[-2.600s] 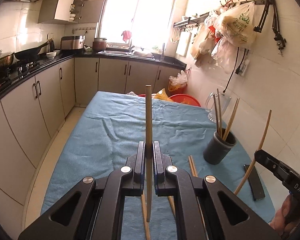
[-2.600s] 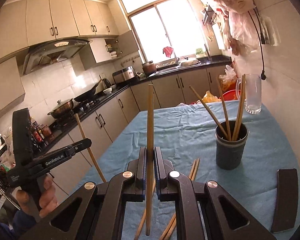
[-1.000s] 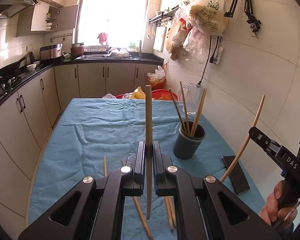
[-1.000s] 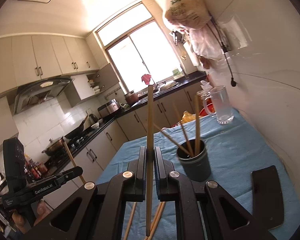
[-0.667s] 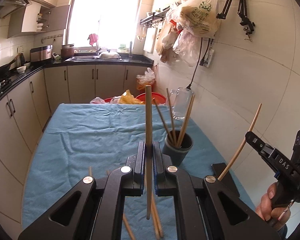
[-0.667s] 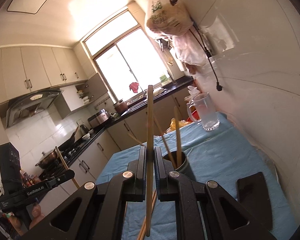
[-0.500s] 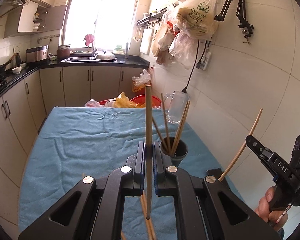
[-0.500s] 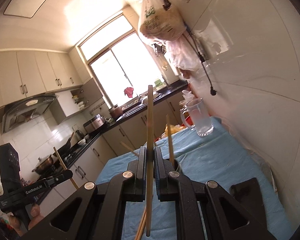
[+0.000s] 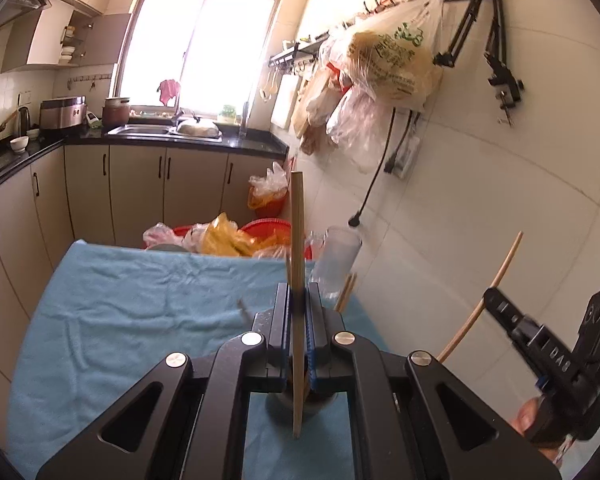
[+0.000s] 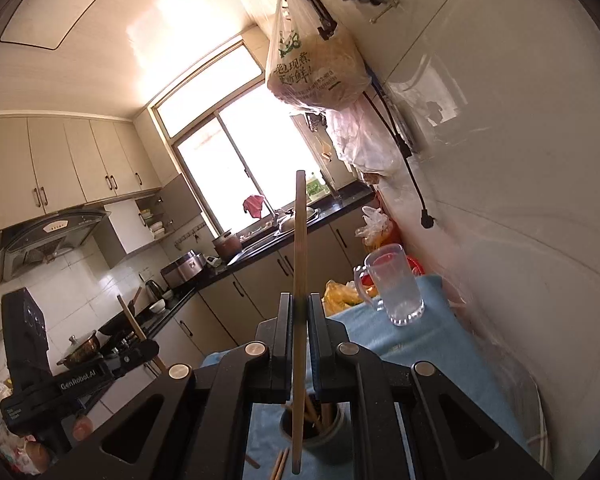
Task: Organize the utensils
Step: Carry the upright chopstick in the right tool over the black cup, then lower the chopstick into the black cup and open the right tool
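My left gripper (image 9: 298,304) is shut on a wooden chopstick (image 9: 297,240) held upright, its lower end over the dark grey holder cup (image 9: 300,404) that sits below the jaws. My right gripper (image 10: 298,312) is shut on another wooden chopstick (image 10: 300,240), also upright, its lower end over the same cup (image 10: 314,432), which holds several chopsticks. The right gripper shows in the left wrist view (image 9: 500,308) at the right, the left gripper in the right wrist view (image 10: 148,350) at the left. Loose chopsticks (image 10: 280,464) lie on the blue cloth by the cup.
The table is covered by a blue cloth (image 9: 120,312). A clear glass mug (image 10: 392,292) stands near the wall behind the cup. Red basins and plastic bags (image 9: 236,236) lie beyond the table's far end. Bags hang on the tiled wall (image 9: 380,64) at the right.
Both grippers have moved toward the cup and now stand over it, each still holding its chopstick. The right camera has tilted further up.
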Motion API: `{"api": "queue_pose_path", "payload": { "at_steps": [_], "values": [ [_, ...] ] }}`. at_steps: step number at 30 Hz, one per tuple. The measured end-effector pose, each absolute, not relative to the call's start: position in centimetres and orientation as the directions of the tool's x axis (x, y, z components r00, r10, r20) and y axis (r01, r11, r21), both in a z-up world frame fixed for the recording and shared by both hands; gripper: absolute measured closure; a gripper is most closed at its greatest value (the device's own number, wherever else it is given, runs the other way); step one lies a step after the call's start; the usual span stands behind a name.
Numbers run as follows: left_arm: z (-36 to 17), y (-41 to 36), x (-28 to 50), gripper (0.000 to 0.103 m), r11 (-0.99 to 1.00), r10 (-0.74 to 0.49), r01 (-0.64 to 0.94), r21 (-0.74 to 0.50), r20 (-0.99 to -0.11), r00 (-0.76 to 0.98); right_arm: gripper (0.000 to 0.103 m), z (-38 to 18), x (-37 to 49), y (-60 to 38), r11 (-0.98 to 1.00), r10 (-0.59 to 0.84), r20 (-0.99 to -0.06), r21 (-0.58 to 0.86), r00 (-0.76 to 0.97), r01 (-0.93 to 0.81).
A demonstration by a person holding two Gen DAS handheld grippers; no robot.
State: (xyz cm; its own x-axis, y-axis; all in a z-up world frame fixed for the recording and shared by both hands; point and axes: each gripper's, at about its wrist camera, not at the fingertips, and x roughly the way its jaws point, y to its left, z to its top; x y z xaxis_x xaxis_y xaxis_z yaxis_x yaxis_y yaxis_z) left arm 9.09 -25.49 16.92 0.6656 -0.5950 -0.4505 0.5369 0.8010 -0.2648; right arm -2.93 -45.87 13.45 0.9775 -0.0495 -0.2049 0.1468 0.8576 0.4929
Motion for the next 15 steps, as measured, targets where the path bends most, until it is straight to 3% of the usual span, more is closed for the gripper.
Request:
{"api": "queue_pose_path", "payload": {
  "at_steps": [8,15],
  "values": [
    [14.9,-29.1,13.5,0.097,0.829,-0.558,0.471,-0.3,-0.47,0.684,0.095,12.5,3.8,-47.0,0.873,0.015,-0.257,0.474,0.966,0.113],
    [10.8,-29.4,15.1,0.097,0.852,-0.523,0.426,-0.306,-0.539,0.66,0.095,8.1,7.7,-46.7,0.88,0.046,-0.372,0.455,0.927,0.139]
  ]
}}
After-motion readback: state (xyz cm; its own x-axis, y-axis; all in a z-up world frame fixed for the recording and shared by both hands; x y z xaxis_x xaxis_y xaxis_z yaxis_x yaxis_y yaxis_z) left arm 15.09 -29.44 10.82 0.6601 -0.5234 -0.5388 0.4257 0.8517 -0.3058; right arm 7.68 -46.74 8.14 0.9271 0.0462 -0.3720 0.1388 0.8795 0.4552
